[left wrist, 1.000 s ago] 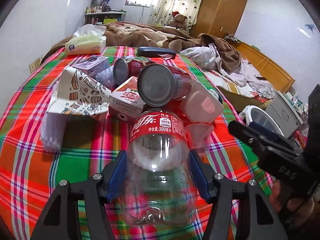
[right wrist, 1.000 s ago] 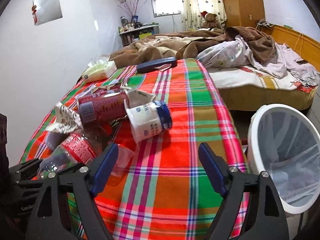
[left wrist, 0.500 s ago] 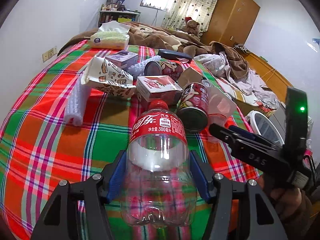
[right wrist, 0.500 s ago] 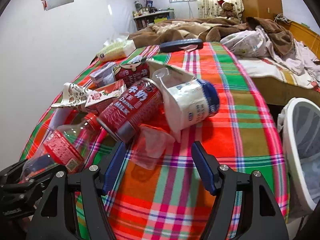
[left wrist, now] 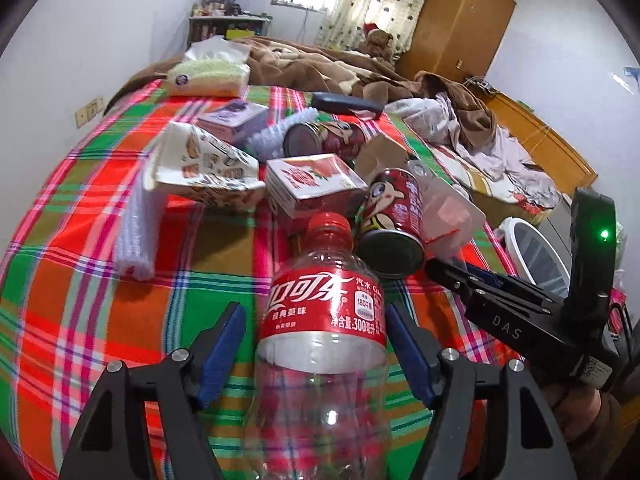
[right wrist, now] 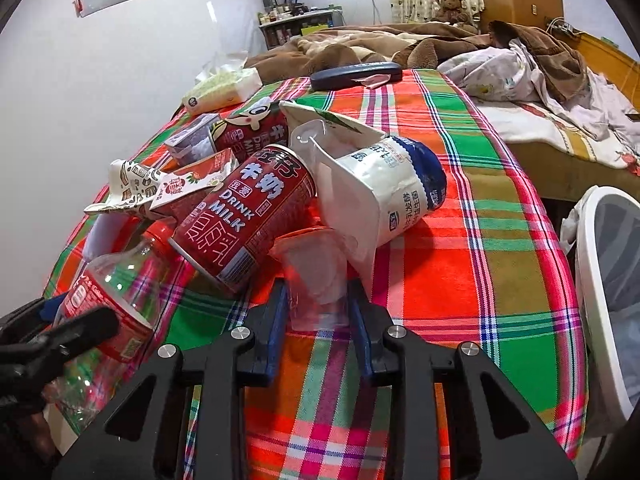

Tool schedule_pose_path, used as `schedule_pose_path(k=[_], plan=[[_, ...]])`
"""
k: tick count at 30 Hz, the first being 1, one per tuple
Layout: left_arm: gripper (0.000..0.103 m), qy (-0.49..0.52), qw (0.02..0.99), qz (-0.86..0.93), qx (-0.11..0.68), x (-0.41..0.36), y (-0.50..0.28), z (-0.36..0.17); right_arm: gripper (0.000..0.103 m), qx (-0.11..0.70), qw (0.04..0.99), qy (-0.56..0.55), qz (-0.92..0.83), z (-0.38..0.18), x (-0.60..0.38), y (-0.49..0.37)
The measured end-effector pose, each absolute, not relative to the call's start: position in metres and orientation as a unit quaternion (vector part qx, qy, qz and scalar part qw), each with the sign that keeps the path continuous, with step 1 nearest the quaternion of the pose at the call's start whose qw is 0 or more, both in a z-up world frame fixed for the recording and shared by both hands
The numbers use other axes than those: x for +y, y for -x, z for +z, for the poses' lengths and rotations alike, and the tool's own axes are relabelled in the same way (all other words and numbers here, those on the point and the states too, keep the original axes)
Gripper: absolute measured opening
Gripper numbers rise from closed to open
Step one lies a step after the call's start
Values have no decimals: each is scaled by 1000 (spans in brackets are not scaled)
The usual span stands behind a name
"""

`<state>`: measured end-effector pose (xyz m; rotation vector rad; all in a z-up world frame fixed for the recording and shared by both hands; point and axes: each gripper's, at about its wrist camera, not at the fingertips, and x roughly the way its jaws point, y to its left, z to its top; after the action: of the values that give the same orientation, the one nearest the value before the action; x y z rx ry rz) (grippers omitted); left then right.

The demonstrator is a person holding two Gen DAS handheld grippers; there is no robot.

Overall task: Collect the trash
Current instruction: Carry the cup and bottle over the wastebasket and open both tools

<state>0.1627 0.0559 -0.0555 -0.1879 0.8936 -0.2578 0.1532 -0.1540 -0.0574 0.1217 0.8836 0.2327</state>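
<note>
The left gripper (left wrist: 316, 344) holds the empty cola bottle (left wrist: 324, 344), its blue pads closed against the labelled body, cap pointing forward. The right gripper (right wrist: 318, 304) has its pads narrowed around the clear plastic cup (right wrist: 316, 276) and pressed against its sides.

Directly ahead lies the trash cluster: a red milk can (right wrist: 244, 220), a white yogurt cup (right wrist: 384, 196), a small red-and-white carton (left wrist: 312, 184) and a printed paper wrapper (left wrist: 204, 164), all touching or overlapping.

The plaid cloth (right wrist: 480, 260) is bare to the right of the cluster up to its edge. The white mesh bin (right wrist: 608, 280) stands just beyond that edge. Behind the table is an unmade bed (right wrist: 400, 44).
</note>
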Motion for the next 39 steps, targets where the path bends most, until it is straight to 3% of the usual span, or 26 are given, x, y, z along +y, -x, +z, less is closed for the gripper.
schedule_pose_path(k=[2,20,39], plan=[[63,94,885,-123,438,55,-164,-59,31,426,895,-64,116,-57,-155,-152],[63,70,914,-119,380,25,-136,-9,30,376,911,-99,133,-27,-191,-125],[63,24,901,-230,367,-120,-151,21,30,337,930,-142,30,-8,-308,-107]])
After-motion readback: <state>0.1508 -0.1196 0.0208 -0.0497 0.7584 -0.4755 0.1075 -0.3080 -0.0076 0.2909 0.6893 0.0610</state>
